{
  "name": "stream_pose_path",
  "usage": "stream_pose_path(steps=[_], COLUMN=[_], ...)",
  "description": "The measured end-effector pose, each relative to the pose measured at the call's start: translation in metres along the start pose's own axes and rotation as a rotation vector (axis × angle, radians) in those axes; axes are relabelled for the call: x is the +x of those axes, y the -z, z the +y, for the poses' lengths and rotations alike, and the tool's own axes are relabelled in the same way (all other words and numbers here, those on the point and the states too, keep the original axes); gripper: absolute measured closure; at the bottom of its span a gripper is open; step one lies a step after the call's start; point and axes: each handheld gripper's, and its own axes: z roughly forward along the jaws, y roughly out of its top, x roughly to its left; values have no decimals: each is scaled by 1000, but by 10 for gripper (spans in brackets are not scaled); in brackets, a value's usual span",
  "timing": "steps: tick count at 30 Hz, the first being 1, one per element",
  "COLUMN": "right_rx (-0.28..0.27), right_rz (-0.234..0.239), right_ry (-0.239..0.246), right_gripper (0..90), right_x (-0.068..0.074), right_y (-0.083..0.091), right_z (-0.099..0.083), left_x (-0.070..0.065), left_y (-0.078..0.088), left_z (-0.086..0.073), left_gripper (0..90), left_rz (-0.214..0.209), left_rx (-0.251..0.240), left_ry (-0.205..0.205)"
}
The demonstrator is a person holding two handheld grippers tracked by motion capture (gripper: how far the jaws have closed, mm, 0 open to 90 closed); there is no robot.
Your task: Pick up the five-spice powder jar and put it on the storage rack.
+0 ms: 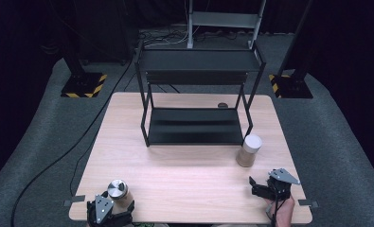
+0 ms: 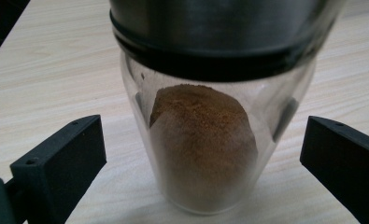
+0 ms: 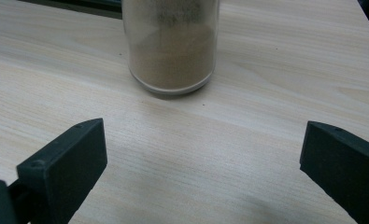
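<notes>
We look down, forward over counter (image 1: 184,165) from above. Left claw view sits close to metal-lidded jar (image 2: 205,140); right claw view faces white-lidded jar (image 3: 173,46), farther off.

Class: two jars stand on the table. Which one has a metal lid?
The jar with brown powder between the left gripper jaws; the other jar is white-capped.

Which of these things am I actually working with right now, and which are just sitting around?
In the job:
- metal-lidded jar, between the open left gripper jaws
- white-lidded jar, ahead of the open right gripper

Lying about:
- black shelf rack
- small dark disc behind it
</notes>
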Motion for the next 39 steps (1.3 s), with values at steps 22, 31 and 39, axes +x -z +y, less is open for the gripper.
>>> stream_pose_path(steps=[22,31,39], right_rx=[17,24,22], right_rz=[2,-1,-1], right_ry=[10,21,23], right_gripper=[3,3,3], right_x=[1,2,2], right_y=[-2,-2,-2], right_z=[3,4,4], left_x=[1,5,5], left_y=[-14,-15,-16], left_z=[10,6,7], left_gripper=[165,298,308], left_rz=[-4,-27,-26], left_rx=[32,19,22], left_ry=[21,26,28])
